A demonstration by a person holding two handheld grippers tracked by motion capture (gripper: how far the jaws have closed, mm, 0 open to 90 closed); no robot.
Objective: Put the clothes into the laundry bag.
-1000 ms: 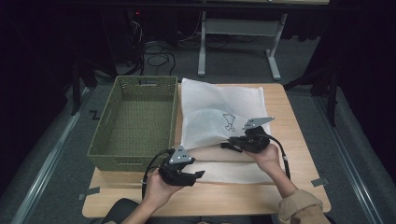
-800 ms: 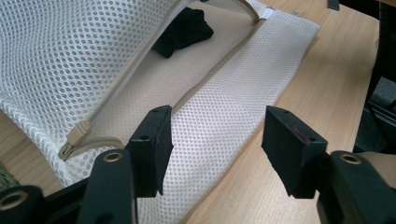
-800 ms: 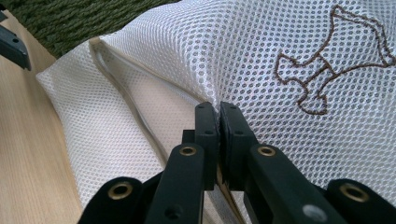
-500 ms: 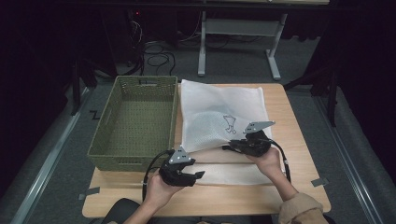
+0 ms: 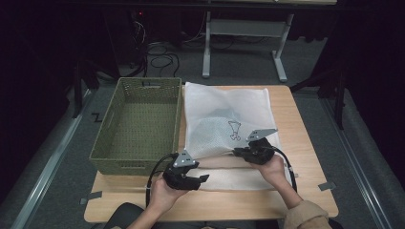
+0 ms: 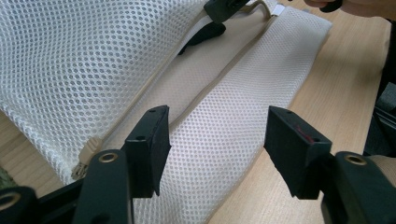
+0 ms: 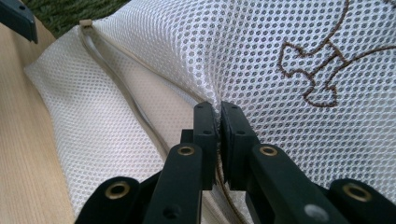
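Observation:
A white mesh bag (image 5: 224, 112) with a brown embroidered figure (image 5: 233, 130) lies on the wooden table (image 5: 305, 138). My right gripper (image 5: 237, 152) (image 7: 219, 109) is shut on the upper mesh layer (image 7: 303, 46) at the bag's mouth and holds that edge slightly raised. The beige zipper (image 6: 205, 88) runs along the opening, and its end (image 6: 88, 156) lies by my left gripper. My left gripper (image 5: 201, 180) (image 6: 217, 128) hovers open over the lower mesh layer (image 6: 219, 140). Its jaws have just been opening a little, and nothing is pressed between them.
An empty green woven basket (image 5: 143, 83) stands to the left of the bag, touching its edge. Bare wood (image 6: 345, 79) shows to the right of the bag and along the near edge. Table legs and cables sit on the dark floor beyond.
My right gripper, with the mesh edge in it, has shifted slightly toward the near side. The left gripper has stayed in place.

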